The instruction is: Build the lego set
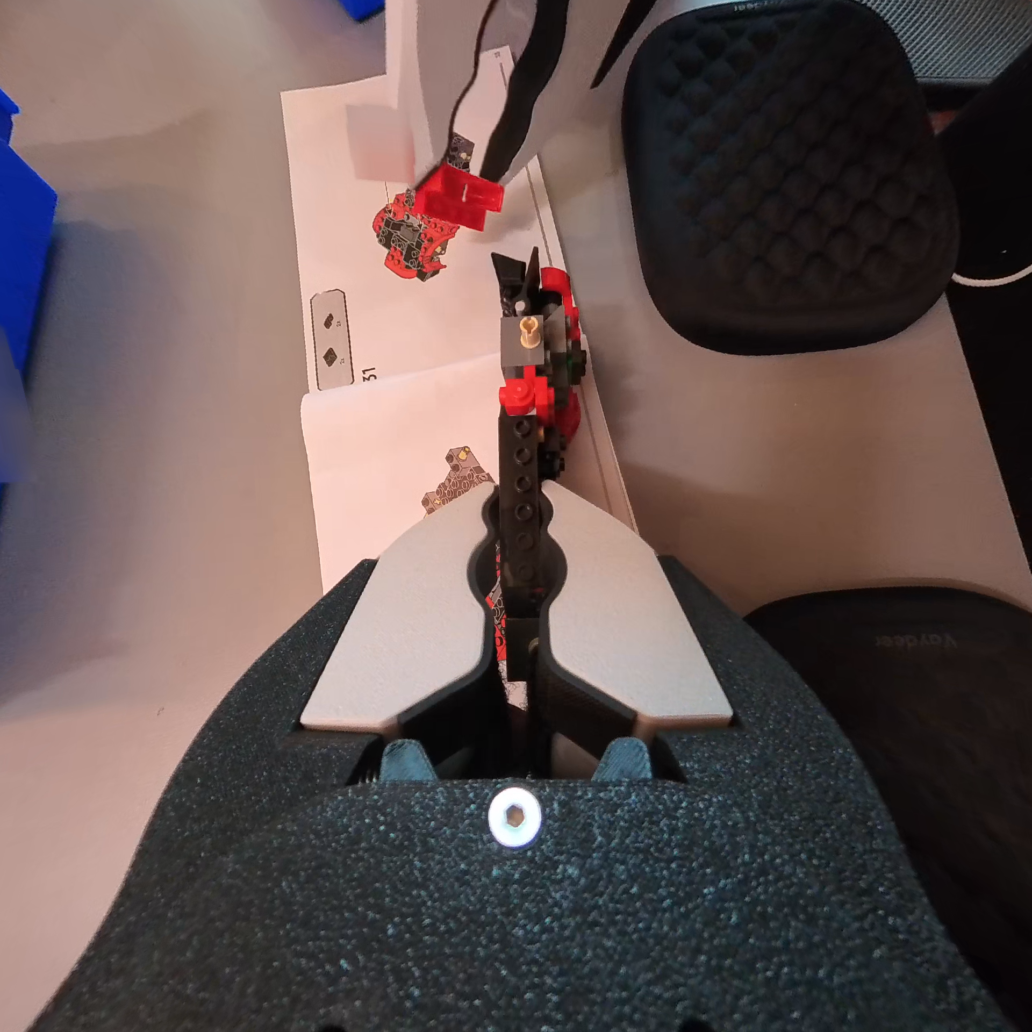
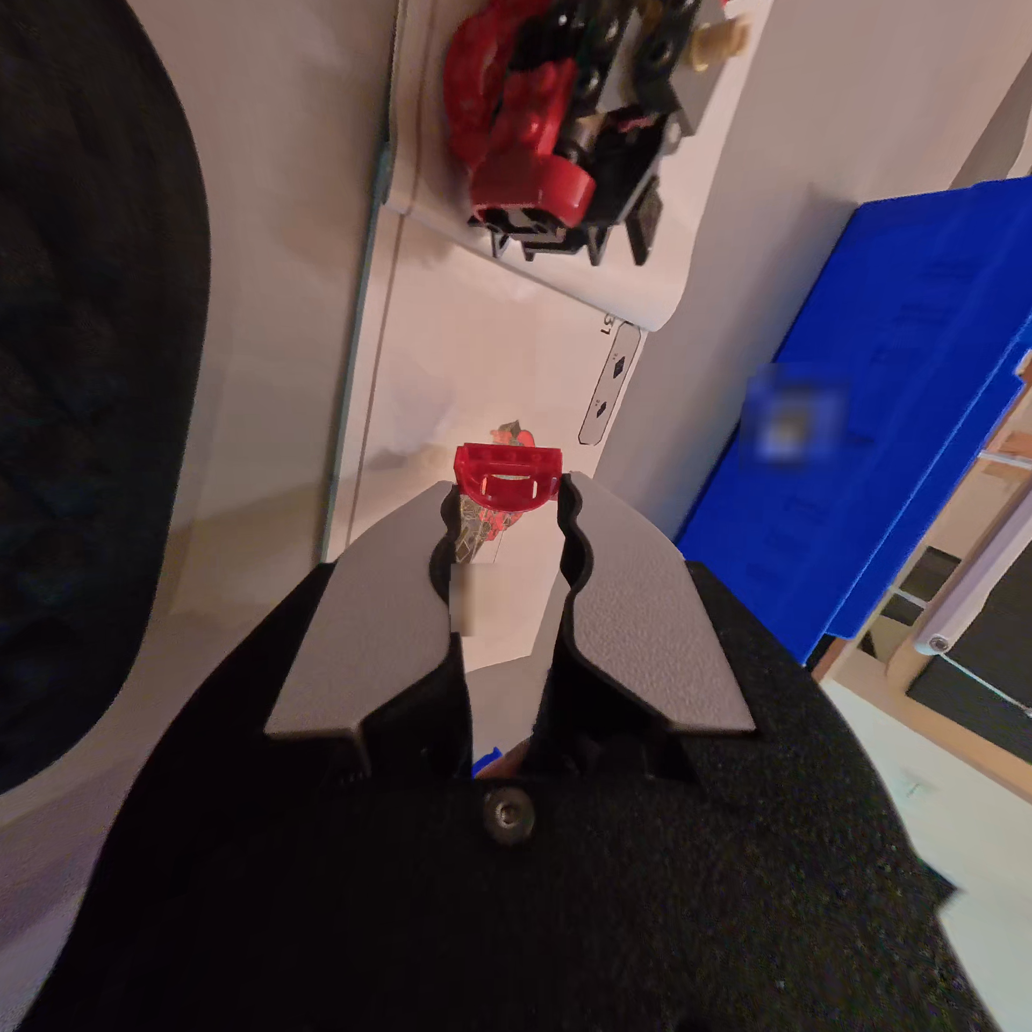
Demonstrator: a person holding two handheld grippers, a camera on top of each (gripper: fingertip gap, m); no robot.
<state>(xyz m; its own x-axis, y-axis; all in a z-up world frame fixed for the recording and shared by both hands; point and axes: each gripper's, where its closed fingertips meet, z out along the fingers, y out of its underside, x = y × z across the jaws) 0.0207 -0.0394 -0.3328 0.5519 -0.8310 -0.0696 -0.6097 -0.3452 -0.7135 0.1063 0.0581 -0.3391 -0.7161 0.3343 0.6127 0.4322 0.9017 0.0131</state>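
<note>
A pale counter [image 1: 167, 558] is seen under warm, pinkish light. A black quilted case [image 1: 782, 184] is set at its far side, with a second dark pad [image 1: 921, 726] nearer. A blue bin [image 2: 893, 391] is placed at the counter's edge. Beyond it, light wooden furniture [image 2: 871, 703] with a metal bar [image 2: 971, 592] is visible, slightly blurred.

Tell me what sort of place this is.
Probably an office desk used as a hobby bench: a pale desk, a black wrist rest, an open instruction booklet and blue bins.
</note>
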